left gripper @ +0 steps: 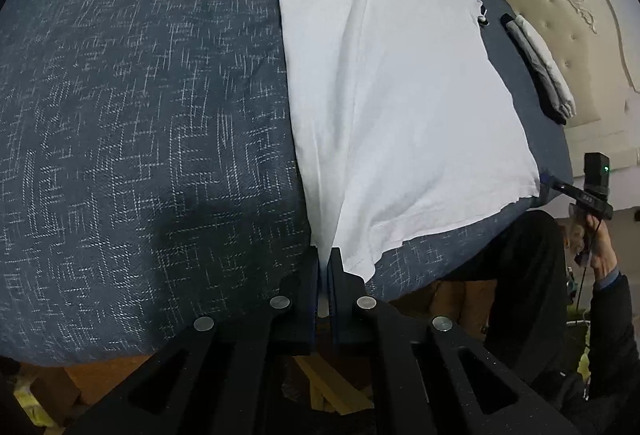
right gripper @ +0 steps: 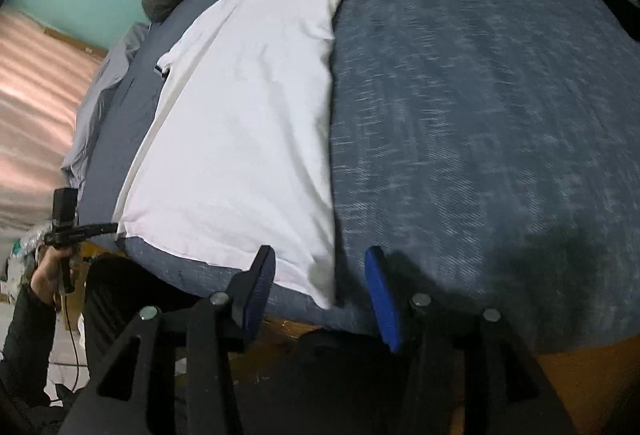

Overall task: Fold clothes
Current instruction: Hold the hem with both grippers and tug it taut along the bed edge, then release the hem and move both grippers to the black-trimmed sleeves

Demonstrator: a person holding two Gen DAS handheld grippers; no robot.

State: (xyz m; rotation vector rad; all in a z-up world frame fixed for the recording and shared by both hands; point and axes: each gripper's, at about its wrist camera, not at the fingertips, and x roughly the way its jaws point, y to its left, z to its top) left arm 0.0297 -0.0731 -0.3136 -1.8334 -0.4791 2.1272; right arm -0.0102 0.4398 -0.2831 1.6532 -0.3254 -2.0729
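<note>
white polo shirt (left gripper: 400, 95): soft, limp | grip hem corners | your left hand-held gripper (left gripper: 329, 259) pinches hem | right hand-held gripper (right gripper: 320, 271) half-open, empty

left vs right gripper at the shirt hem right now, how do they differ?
The left gripper is shut on the hem corner of the white short-sleeved polo shirt, with cloth pinched between its black fingers. The right gripper stands open: its blue-padded fingers straddle the other hem corner without pressing it, so that corner lies loose on the dark blue patterned bedspread. Both point down at the near hem, one at each bottom corner.
</note>
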